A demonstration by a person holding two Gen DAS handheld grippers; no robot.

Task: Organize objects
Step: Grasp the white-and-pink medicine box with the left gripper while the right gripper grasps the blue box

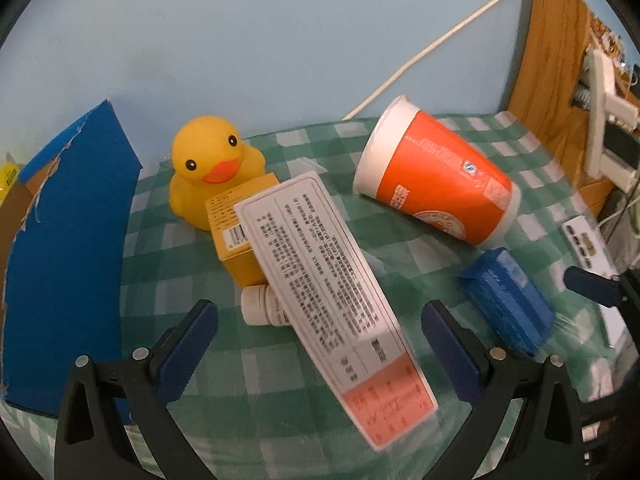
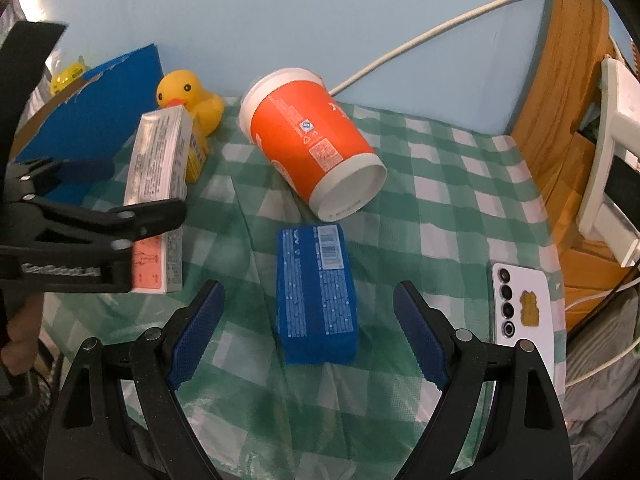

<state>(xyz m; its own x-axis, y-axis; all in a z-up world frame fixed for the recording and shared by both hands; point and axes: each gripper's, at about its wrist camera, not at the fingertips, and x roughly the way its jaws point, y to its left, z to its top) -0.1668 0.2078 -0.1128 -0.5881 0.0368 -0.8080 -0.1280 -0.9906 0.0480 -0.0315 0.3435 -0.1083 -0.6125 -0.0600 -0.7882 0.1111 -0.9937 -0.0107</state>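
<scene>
On the green checked cloth [image 1: 280, 380] a long white box [image 1: 332, 292] with a pink end lies tilted between the open fingers of my left gripper [image 1: 320, 344], resting on a yellow box [image 1: 240, 232] and a small white bottle [image 1: 260, 306]. A yellow rubber duck [image 1: 208, 168] sits behind them. An orange paper cup [image 1: 436, 176] lies on its side. My right gripper [image 2: 310, 336] is open around the near end of a blue pack [image 2: 316, 292], not touching it. The cup [image 2: 312, 144], white box [image 2: 156, 184] and duck [image 2: 188, 96] show in the right wrist view too.
A blue cardboard box [image 1: 68, 248] stands at the left. A white phone [image 2: 524, 304] lies at the cloth's right edge by a wooden frame [image 2: 568, 120]. A white cable [image 2: 420, 36] runs along the blue wall. The left gripper body [image 2: 80, 228] shows in the right wrist view.
</scene>
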